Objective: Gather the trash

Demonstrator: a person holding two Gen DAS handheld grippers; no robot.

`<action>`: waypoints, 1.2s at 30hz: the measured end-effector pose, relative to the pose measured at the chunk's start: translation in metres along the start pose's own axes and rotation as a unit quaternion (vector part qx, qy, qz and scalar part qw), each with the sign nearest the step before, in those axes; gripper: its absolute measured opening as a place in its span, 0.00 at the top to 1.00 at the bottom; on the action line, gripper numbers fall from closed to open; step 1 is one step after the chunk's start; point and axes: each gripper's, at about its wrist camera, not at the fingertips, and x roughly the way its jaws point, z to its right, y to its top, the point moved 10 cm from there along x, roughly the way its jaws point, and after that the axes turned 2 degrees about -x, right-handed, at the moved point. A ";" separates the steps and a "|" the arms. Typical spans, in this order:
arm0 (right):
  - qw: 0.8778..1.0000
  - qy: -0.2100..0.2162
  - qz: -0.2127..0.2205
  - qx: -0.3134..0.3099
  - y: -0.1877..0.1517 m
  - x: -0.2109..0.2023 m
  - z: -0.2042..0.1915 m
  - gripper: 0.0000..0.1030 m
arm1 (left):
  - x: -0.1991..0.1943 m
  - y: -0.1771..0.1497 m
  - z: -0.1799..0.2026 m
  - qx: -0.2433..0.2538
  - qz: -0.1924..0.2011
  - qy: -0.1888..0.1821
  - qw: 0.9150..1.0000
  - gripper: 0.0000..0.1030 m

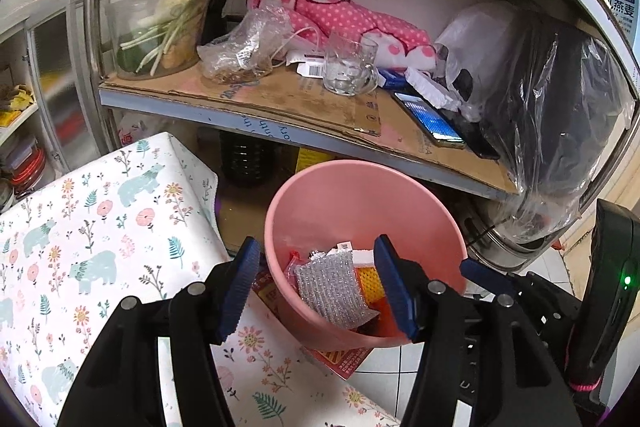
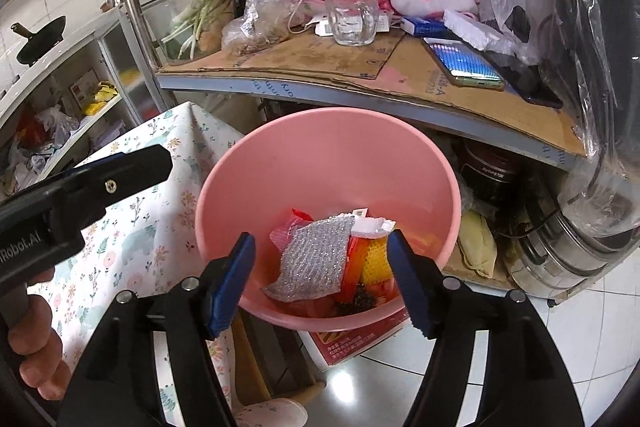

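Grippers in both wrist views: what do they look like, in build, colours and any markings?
Each gripper, left and right, has black linkage arms with silver pivot pins and two blue ribbed pads. In the right wrist view the left gripper's black body carries a screw and white lettering, partly cut off. In the left wrist view the right unit shows a green light and a pink band.

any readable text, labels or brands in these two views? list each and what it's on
"iRobot.AI", start cut off: side of the left gripper body.
"joyoung", small, not certain: dark cooker under the shelf.
"燕麦": box at the right edge of the left wrist view.
Too blurred to read: red carton under the pink bucket, cardboard liner print, shelf edge lettering, barcode labels, phone screen.
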 end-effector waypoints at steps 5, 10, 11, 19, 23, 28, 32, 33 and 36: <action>1.000 -0.001 0.006 -0.001 -0.003 -0.007 -0.005 0.33 | -0.013 0.000 -0.001 -0.003 0.010 0.001 1.000 0.43; 1.000 -0.005 0.013 -0.004 -0.004 -0.014 -0.008 0.33 | -0.022 -0.002 0.001 -0.001 0.015 0.001 1.000 0.43; 1.000 -0.005 0.014 -0.004 -0.004 -0.015 -0.008 0.33 | -0.024 -0.003 0.002 -0.001 0.017 0.001 1.000 0.43; 1.000 -0.010 0.027 -0.007 -0.005 -0.028 -0.009 0.33 | -0.039 -0.006 0.007 0.004 0.031 0.001 1.000 0.43; 0.999 -0.012 0.034 -0.007 -0.005 -0.034 -0.010 0.33 | -0.046 -0.008 0.006 0.004 0.038 0.002 0.999 0.43; 0.999 -0.014 0.042 -0.008 -0.006 -0.041 -0.012 0.33 | -0.055 -0.009 0.008 0.006 0.047 0.003 0.999 0.43; 0.999 -0.015 0.047 -0.009 -0.007 -0.045 -0.014 0.33 | -0.062 -0.010 0.009 0.010 0.055 0.006 0.998 0.43; 0.999 -0.015 0.047 -0.010 -0.007 -0.045 -0.014 0.33 | -0.064 -0.010 0.010 0.011 0.057 0.006 0.998 0.43; 0.999 -0.017 0.049 -0.011 -0.008 -0.047 -0.015 0.33 | -0.067 -0.012 0.011 0.013 0.060 0.007 0.998 0.43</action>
